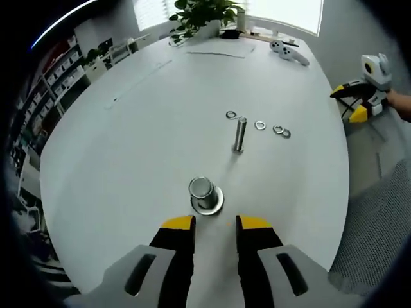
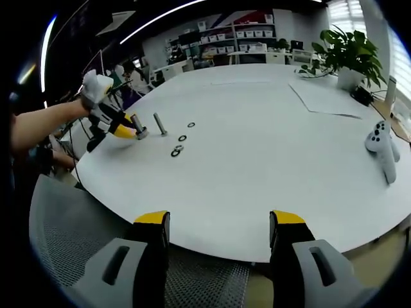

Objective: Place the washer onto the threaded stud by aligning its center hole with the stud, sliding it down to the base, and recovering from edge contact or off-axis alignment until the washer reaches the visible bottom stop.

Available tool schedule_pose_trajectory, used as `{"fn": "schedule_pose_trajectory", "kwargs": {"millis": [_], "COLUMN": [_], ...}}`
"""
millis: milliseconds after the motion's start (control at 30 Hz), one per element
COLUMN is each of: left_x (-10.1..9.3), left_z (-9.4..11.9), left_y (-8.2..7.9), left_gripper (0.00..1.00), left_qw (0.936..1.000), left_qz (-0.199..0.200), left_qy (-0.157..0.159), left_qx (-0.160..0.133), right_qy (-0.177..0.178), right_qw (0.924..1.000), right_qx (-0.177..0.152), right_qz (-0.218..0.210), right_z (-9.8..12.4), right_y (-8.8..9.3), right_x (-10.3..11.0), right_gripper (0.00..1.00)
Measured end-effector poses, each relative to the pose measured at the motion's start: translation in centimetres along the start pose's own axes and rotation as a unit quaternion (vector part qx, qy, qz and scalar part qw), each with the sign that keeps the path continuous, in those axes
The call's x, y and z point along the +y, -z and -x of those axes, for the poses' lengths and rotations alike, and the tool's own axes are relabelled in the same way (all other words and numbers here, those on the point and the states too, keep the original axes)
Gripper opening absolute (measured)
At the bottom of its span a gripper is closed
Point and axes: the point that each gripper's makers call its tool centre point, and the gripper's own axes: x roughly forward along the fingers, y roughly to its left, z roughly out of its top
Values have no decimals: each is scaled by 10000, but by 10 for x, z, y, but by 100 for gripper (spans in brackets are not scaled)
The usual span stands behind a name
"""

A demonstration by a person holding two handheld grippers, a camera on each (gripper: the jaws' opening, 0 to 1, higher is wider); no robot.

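— Steel first, close in: what's just ahead of your left claw?

— A stud on a round base, standing on the white tabletop just beyond my yellow tips. That claw has its jaws apart with nothing between them; I judge I'm lined up to steady the base.

— And past it?

— A second upright stud, threaded as far as I can tell, with the washers lying flat around its far side: one to its left, three strung off to the right. None sits on either stud, so the task's washer is on the tabletop, near the far stud but apart from it.

— Your right claw?

— Spread wide and empty, hanging off the tabletop's edge above a mesh chair, well apart from the washers. Probably parked until the left is set.

— Any boxes or trays holding parts?

— None near the work. Far off there's a game controller, a potted plant, and shelves of bins; I can't tell what's in them.
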Motion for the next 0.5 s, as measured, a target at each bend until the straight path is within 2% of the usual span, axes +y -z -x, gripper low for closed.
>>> {"fn": "schedule_pose_trajectory", "kwargs": {"millis": [400, 500], "left_x": [-19, -25], "left_z": [26, 31], "left_y": [4, 6], "left_gripper": [23, 23], "left_qw": [9987, 9977], "left_qz": [189, 380], "left_qy": [-195, -168], "left_qx": [-441, -530], "right_qy": [6, -4], "right_qw": [10000, 10000], "right_qx": [-12, -3], "right_qz": [-20, -41], "right_z": [1, 1], "right_y": [0, 0], "right_x": [0, 0], "right_gripper": [65, 65]}}
